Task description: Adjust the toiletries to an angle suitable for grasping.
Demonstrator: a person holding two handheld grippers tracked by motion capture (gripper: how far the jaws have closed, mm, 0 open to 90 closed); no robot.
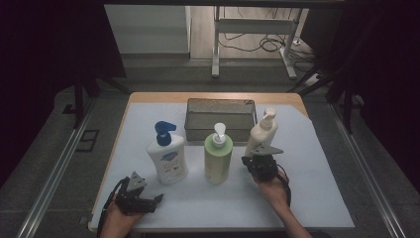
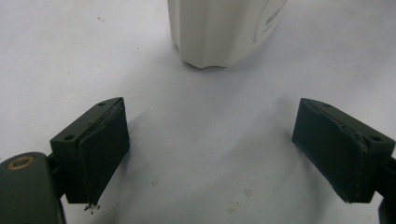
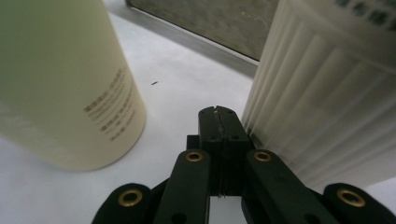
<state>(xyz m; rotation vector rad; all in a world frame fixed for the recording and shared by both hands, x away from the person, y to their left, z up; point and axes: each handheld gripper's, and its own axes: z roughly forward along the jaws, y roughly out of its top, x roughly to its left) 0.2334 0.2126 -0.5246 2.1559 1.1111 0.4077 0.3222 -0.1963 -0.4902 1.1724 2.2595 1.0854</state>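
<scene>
Three pump bottles stand in a row on the white table cover (image 1: 307, 198): a white bottle with a blue pump (image 1: 167, 153) at left, a pale green bottle (image 1: 218, 154) in the middle, a cream ribbed bottle (image 1: 262, 130) at right. My left gripper (image 1: 151, 202) rests low at the front left, jaws wide open with nothing between them; the white bottle's base (image 2: 219, 32) stands ahead of it. My right gripper (image 1: 250, 161) is shut and empty, its tip (image 3: 219, 114) beside the ribbed bottle's wall (image 3: 327, 102), with the green bottle (image 3: 60, 84) to its left.
A grey metal mesh basket (image 1: 220, 119) sits behind the bottles, and its wall (image 3: 210, 18) shows beyond the gap between the two bottles. A table frame and cables lie on the floor past the far edge. Dark curtains flank both sides.
</scene>
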